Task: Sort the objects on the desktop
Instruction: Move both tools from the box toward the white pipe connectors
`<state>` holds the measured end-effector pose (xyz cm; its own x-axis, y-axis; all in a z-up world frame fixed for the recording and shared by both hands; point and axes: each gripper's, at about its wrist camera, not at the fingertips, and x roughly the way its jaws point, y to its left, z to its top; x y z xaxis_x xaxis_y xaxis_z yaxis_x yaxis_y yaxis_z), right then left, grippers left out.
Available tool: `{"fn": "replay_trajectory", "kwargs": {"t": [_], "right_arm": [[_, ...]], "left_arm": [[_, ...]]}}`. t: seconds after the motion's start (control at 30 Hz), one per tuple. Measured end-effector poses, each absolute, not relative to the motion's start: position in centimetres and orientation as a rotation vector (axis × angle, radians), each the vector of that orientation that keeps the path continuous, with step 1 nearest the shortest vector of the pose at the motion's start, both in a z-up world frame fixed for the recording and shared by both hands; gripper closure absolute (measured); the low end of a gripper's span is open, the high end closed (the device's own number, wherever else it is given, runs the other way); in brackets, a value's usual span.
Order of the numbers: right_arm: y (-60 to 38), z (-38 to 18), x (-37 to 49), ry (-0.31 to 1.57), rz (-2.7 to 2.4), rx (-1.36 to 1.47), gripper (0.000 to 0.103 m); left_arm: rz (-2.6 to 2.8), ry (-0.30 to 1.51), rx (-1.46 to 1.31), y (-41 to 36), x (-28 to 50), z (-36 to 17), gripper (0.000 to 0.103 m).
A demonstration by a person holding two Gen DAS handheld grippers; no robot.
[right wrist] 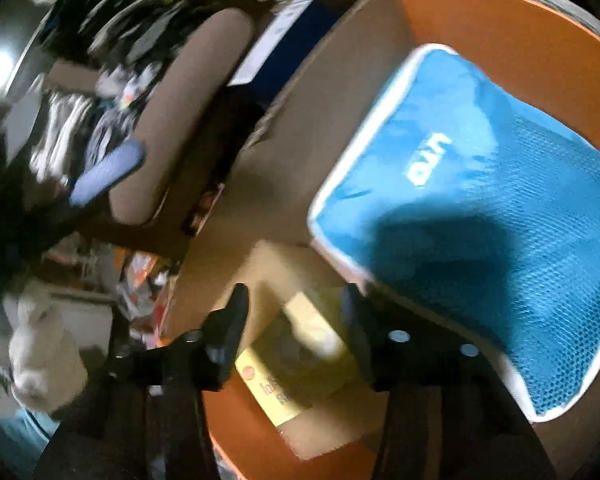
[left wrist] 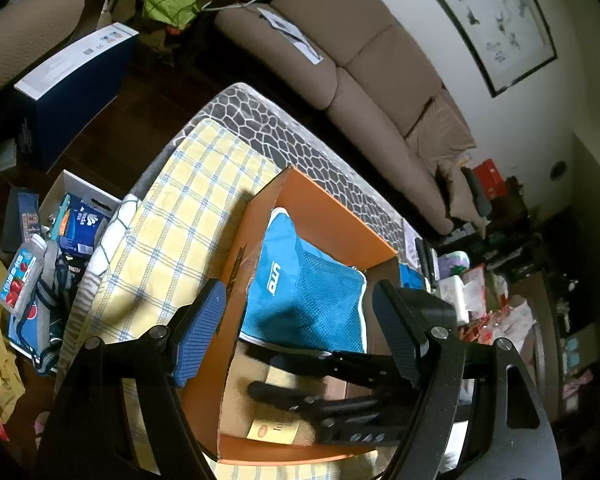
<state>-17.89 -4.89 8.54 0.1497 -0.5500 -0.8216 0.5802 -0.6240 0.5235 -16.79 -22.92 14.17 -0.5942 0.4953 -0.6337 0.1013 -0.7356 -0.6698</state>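
Yellow card point(right wrist: 296, 364) lies flat in the orange box point(right wrist: 500, 24) directly between the spread right claw point(right wrist: 296, 320) fingers, touching neither; left claw point(left wrist: 300, 332) spread, farther.

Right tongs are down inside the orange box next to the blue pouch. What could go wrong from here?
1. The right tongs straddle the yellow packet without clearly gripping it; a lift may leave it behind.
2. The blue mesh pouch lies right beside one finger, so closing could snag its edge.
3. The left tongs hover open over the orange box with the right tool beneath them; the two could collide.
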Motion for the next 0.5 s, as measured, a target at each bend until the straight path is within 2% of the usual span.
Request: {"fn": "replay_trajectory", "kwargs": {"t": [0.23, 0.37, 0.4, 0.47, 0.5], "right_arm": [[-3.2, 10.9, -18.0, -0.008, -1.743, 1.468, 0.049], [0.0, 14.0, -17.9, 0.014, -1.945, 1.4, 0.035], [1.2, 14.8, -17.8, 0.001, -1.994, 1.378, 0.029], [3.5, 16.3, -17.2, -0.053, -2.087, 1.325, 0.02], [4.5, 16.9, -16.8, -0.075, -2.126, 1.299, 0.018]], "left_arm": [[2.415, -0.947, -1.291, -22.0, -16.9, 14.4, 0.03], [2.437, -0.859, -1.312, -20.8, -17.0, 14.7, 0.027], [2.442, -0.838, -1.315, -20.5, -17.0, 14.8, 0.018], [2.456, -0.792, -1.315, -19.7, -16.9, 15.0, 0.015], [2.459, -0.767, -1.318, -19.2, -16.8, 15.1, 0.012]]}}
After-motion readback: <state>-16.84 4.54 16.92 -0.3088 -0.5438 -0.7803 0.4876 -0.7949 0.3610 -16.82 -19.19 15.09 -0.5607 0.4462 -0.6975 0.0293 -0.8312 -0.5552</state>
